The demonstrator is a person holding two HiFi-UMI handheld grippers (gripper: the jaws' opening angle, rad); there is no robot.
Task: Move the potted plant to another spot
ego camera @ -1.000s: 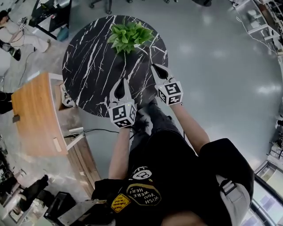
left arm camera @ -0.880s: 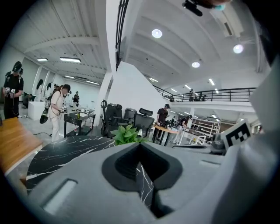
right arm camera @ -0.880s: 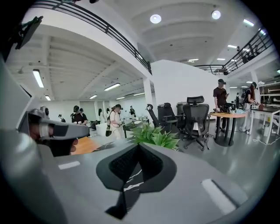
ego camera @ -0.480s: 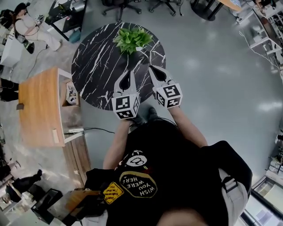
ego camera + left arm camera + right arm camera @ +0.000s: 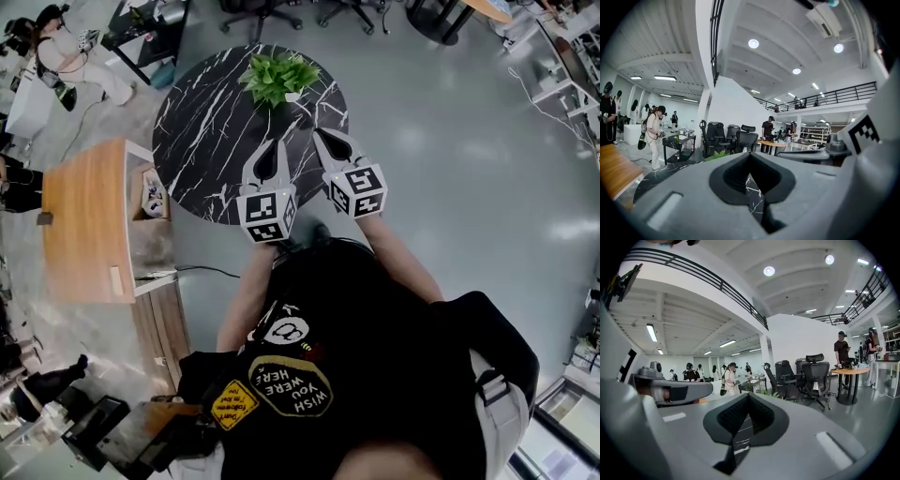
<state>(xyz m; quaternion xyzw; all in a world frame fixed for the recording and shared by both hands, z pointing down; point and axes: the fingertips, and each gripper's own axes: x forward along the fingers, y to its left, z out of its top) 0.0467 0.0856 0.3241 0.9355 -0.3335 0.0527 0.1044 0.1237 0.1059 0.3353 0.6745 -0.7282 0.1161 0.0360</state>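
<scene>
The potted plant [image 5: 277,78], green and leafy in a small white pot, stands at the far edge of the round black marble table [image 5: 211,141]. Both grippers hover side by side over the table's near edge, pointing at the plant and well short of it. My left gripper [image 5: 277,142] is shut with nothing in it, and so is my right gripper [image 5: 317,133]. In the left gripper view the closed jaws [image 5: 750,153] hide all but a few plant leaves [image 5: 718,154]. The right gripper view likewise shows closed tips [image 5: 749,395] with leaves [image 5: 771,393] just beyond them.
A wooden desk [image 5: 82,220] stands left of the table, with a cable [image 5: 202,272] on the floor beside it. Office chairs [image 5: 253,11] and a black cart [image 5: 141,26] stand beyond the table. A person [image 5: 66,56] stands at the far left.
Both grippers have risen and drawn closer together, still shut. The head view has lifted, so the table and plant look smaller and farther away.
</scene>
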